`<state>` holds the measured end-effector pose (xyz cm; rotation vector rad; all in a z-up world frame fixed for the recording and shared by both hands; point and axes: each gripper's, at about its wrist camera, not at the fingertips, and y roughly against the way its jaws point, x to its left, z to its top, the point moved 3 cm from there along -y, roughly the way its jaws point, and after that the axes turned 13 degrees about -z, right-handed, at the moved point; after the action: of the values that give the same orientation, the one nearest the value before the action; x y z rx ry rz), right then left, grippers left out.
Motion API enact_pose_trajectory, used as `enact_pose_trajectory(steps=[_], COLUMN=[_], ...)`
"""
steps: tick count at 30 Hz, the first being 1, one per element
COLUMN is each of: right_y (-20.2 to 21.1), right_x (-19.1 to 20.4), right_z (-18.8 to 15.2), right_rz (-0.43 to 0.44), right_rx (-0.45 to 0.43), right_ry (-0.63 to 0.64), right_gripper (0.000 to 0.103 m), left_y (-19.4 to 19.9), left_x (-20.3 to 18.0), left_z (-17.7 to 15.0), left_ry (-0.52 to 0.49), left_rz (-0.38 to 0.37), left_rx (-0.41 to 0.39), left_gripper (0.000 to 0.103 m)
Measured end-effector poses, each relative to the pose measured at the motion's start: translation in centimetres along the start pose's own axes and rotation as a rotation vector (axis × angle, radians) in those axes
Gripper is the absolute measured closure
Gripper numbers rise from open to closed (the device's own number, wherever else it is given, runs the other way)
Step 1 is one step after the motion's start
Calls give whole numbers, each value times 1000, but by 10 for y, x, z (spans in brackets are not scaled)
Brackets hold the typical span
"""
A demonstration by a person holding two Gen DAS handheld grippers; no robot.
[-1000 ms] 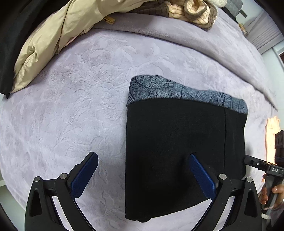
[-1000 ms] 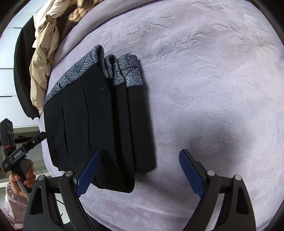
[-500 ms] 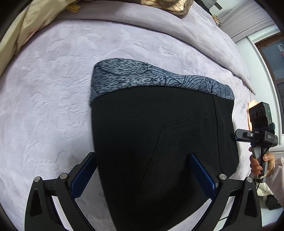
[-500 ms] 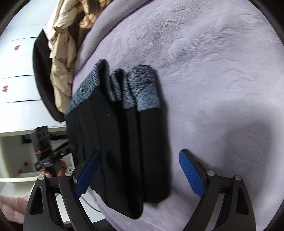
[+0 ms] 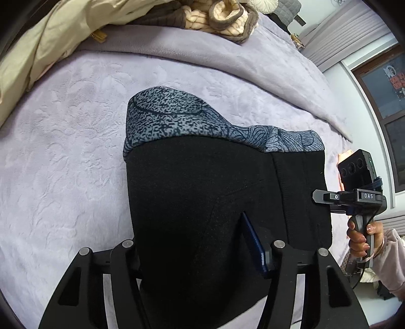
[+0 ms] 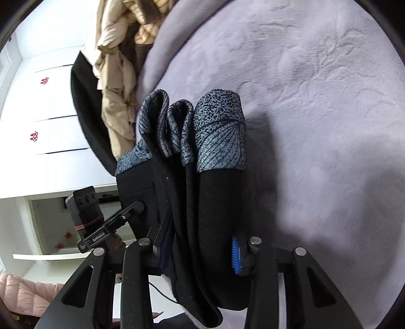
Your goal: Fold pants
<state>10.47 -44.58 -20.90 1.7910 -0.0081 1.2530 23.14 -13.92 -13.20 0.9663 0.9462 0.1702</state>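
Broadly, the lavender blanket [image 5: 63,157] covers the bed and leaves wide bare room to the left of the pants in the left wrist view and to their right in the right wrist view, while its far edge is crowded by a beige jacket [image 5: 38,48] and a knitted brown-and-cream garment [image 5: 222,17]. On the pants' other side the bed edge runs close by, with a window [image 5: 384,83] beyond it in one view and white cabinet fronts [image 6: 50,108] in the other. The folded pants [image 5: 202,202] sit near the middle of the blanket as a thick black bundle (several layers show side by side in the right wrist view), with the long axis running away from both cameras and the grey patterned waistband [image 5: 177,121] at the far end. The near end is raised into the tools. The left gripper [image 5: 200,249] pinches the bundle's near black end, one blue pad [image 5: 253,243] pressed into the cloth and the other hidden behind it. The right gripper [image 6: 200,253] likewise clamps the stacked layers [image 6: 202,215], its blue pad [image 6: 236,255] tight against the outermost fold.
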Motion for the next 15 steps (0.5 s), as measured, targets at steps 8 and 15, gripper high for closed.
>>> enact_pose_trajectory(steps=[8,15], right_y=[13,-13], right_x=[15,-3], right_z=[-56,-74], right_rz=[34,-260], right_rx=[11,4], right_ry=[-28,-76], right_gripper=[63,40], left_y=[36,30], left_x=[1,42], left_z=[-46,-61], left_ry=[12,65], left_rz=[36,250], left_rx=[3,-14], left_gripper=[37,11])
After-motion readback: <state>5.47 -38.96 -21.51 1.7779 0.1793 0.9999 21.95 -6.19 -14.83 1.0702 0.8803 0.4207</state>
